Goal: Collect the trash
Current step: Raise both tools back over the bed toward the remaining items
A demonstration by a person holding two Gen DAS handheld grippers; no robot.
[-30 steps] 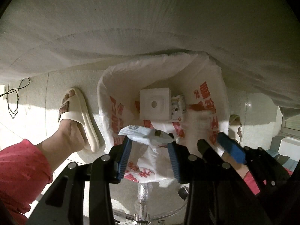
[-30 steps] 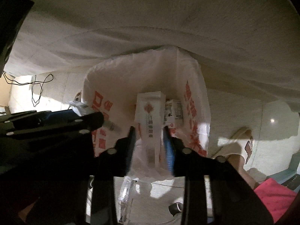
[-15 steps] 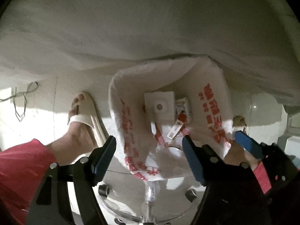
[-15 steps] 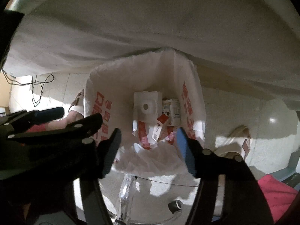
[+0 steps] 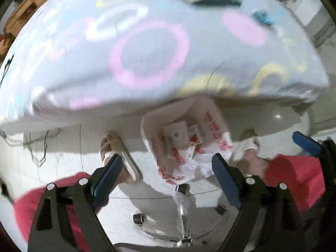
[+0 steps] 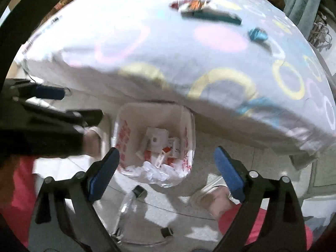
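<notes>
A white plastic bag with red print (image 5: 212,124) (image 6: 124,134) hangs open below the table edge. Inside lie a white box with a round hole (image 5: 176,133) (image 6: 156,138) and small red-and-white wrappers (image 5: 192,149) (image 6: 161,156). My left gripper (image 5: 166,172) is open and empty, raised above the bag. My right gripper (image 6: 167,166) is open and empty too, above the bag. On the table lie a red-and-white snack wrapper (image 6: 190,4), a dark teal flat object (image 6: 216,17) and a small teal scrap (image 6: 257,34).
The table wears a white cloth with coloured rings (image 6: 147,42). The person's slippered feet (image 5: 117,149) (image 6: 212,191) and red trousers (image 5: 294,178) flank the bag. A chair base with castors (image 5: 182,216) stands on the pale floor. Cables (image 5: 37,147) lie at left.
Both grippers have let go of their trash, which now lies in the bag. Both have lifted and pulled back, so the tabletop has come into view.
</notes>
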